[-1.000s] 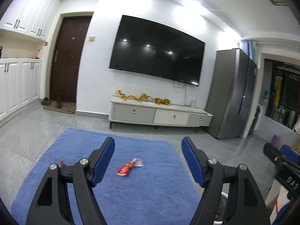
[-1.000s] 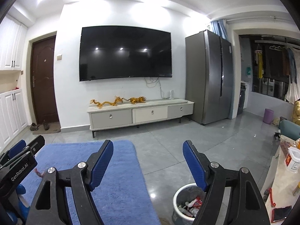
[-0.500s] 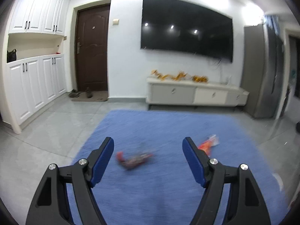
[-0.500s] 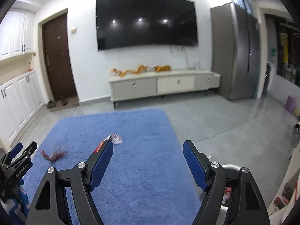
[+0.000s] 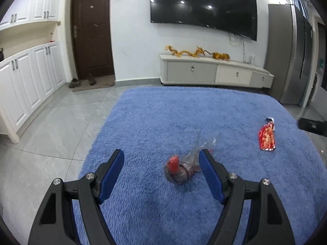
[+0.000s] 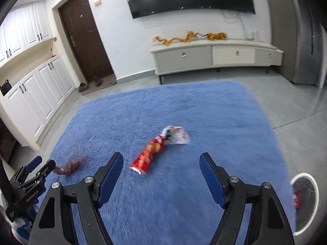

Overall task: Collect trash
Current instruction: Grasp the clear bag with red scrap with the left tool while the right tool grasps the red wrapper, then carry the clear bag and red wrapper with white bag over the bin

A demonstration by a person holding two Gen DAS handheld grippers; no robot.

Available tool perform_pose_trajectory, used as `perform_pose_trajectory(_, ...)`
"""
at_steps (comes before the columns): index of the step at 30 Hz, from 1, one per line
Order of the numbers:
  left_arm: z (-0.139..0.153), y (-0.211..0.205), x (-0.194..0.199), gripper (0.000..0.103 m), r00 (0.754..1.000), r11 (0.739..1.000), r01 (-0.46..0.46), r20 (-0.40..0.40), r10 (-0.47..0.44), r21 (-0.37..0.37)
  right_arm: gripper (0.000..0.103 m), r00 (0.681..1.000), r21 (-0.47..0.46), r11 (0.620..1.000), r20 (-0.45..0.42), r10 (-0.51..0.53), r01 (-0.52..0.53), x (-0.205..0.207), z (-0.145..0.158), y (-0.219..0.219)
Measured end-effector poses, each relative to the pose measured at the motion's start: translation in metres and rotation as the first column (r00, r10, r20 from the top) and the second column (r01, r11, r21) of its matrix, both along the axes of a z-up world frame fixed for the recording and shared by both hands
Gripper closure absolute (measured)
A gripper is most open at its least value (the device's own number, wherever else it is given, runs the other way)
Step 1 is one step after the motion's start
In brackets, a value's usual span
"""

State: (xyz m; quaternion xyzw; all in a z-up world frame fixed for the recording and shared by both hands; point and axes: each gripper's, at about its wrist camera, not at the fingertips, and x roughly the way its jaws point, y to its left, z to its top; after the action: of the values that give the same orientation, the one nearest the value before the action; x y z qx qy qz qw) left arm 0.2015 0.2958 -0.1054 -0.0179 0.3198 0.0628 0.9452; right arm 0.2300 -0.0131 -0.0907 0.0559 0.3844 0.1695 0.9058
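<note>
Waste bin (image 6: pixel 312 185) seen at the rug edge, right of the right fingers; red wrapper scraps inside. Red snack wrapper (image 6: pixel 150 155) lies on the blue rug (image 6: pixel 204 112), ahead of the right gripper (image 6: pixel 161 164), nearer its left finger, not touched. Crumpled clear wrapper (image 5: pixel 184 167) sits between the left gripper (image 5: pixel 161 163) fingers, close beside the right one; contact cannot be told. Both jaws spread, nothing gripped.

A: State of the left black two-finger gripper with blue pads (image 5: pixel 161 161)?

B: Angled downward. Jaws stand wide apart; nothing is pressed between the pads.

A: And the right black two-finger gripper with blue pads (image 6: pixel 161 163)?

B: Same attitude, pitched downward, jaws spread wide, pads bare. The left unit shows at the lower left edge of the right wrist view, level with it.
</note>
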Motion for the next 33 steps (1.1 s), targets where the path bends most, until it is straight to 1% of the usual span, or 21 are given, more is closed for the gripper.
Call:
perform_pose_trajectory(2,-0.002,-0.001,0.008,0.029,0.999,0.999,0.029,-0.021,-0.030,-0.025,0.028,1.000,0.009,1.000,-0.024,0.018,-0.018,0.015,-0.008,0.011)
perform_pose_trajectory(5,-0.012,0.002,0.022,0.030,0.994,0.993,0.070,-0.073,-0.078,-0.099,0.028,0.998,0.016,0.999,-0.056,0.032,-0.031,0.033,-0.020,0.024)
perform_pose_trajectory(6,-0.014,0.003,0.024,0.034,0.993,0.990,0.081,-0.081,-0.091,-0.118,0.028,0.997,0.016,0.999,-0.064,0.033,-0.032,0.036,-0.024,0.027)
perform_pose_trajectory(7,-0.015,0.004,0.025,0.040,0.991,0.986,0.093,-0.085,-0.105,-0.137,0.028,0.997,0.013,0.999,-0.075,0.030,-0.029,0.041,-0.029,0.029)
perform_pose_trajectory(8,-0.017,0.005,0.027,0.042,0.988,0.981,0.108,-0.091,-0.124,-0.160,0.028,0.996,0.015,1.000,-0.084,0.028,-0.026,0.045,-0.032,0.031)
perform_pose_trajectory(9,-0.018,0.004,0.029,0.046,0.986,0.978,0.116,-0.100,-0.134,-0.172,0.028,0.996,0.020,1.000,-0.091,0.024,-0.022,0.047,-0.035,0.029)
perform_pose_trajectory(10,-0.020,0.004,0.031,0.055,0.983,0.975,0.123,-0.114,-0.146,-0.185,0.029,0.995,0.030,0.999,-0.103,0.018,-0.015,0.049,-0.039,0.029)
perform_pose_trajectory(12,-0.025,0.003,0.037,0.065,0.974,0.967,0.140,-0.145,-0.173,-0.213,0.037,0.993,0.038,0.999,-0.115,0.010,-0.005,0.052,-0.044,0.027)
perform_pose_trajectory(13,-0.026,0.003,0.038,0.071,0.970,0.964,0.148,-0.156,-0.185,-0.221,0.044,0.993,0.041,0.999,-0.121,0.007,-0.002,0.053,-0.046,0.026)
perform_pose_trajectory(14,-0.027,0.000,0.040,0.074,0.967,0.962,0.158,-0.163,-0.196,-0.222,0.054,0.992,0.044,0.999,-0.126,0.008,-0.003,0.053,-0.047,0.025)
perform_pose_trajectory(15,-0.027,-0.003,0.040,0.076,0.964,0.962,0.169,-0.168,-0.206,-0.213,0.059,0.992,0.043,0.999,-0.125,0.012,-0.006,0.054,-0.048,0.025)
perform_pose_trajectory(16,-0.027,-0.006,0.040,0.078,0.962,0.964,0.179,-0.169,-0.213,-0.198,0.072,0.992,0.047,0.999,-0.124,0.022,-0.017,0.053,-0.048,0.024)
perform_pose_trajectory(17,-0.025,-0.010,0.039,0.079,0.962,0.966,0.187,-0.169,-0.217,-0.178,0.077,0.991,0.059,0.998,-0.128,0.036,-0.029,0.054,-0.047,0.024)
perform_pose_trajectory(19,-0.022,-0.019,0.037,0.082,0.967,0.976,0.179,-0.160,-0.197,-0.124,0.078,0.991,0.064,0.997,-0.119,0.053,-0.046,0.048,-0.044,0.023)
perform_pose_trajectory(20,-0.020,-0.021,0.035,0.082,0.970,0.978,0.172,-0.153,-0.189,-0.120,0.079,0.992,0.063,0.997,-0.107,0.059,-0.053,0.043,-0.042,0.023)
perform_pose_trajectory(26,-0.008,-0.036,0.017,0.083,0.983,0.975,0.139,-0.098,-0.158,-0.172,0.080,0.996,0.075,0.994,-0.034,0.080,-0.078,0.003,-0.016,0.012)
perform_pose_trajectory(30,0.010,-0.052,-0.006,0.083,0.991,0.977,0.123,-0.036,-0.132,-0.176,0.080,0.997,0.079,0.994,-0.002,0.071,-0.071,-0.033,0.000,-0.006)
perform_pose_trajectory(31,0.014,-0.057,-0.013,0.083,0.991,0.975,0.123,-0.021,-0.129,-0.183,0.080,0.997,0.066,0.995,0.010,0.070,-0.071,-0.046,0.004,-0.013)
perform_pose_trajectory(33,0.023,-0.071,-0.025,0.083,0.992,0.978,0.122,0.009,-0.122,-0.170,0.080,0.998,0.041,0.997,0.024,0.066,-0.067,-0.063,0.011,-0.020)
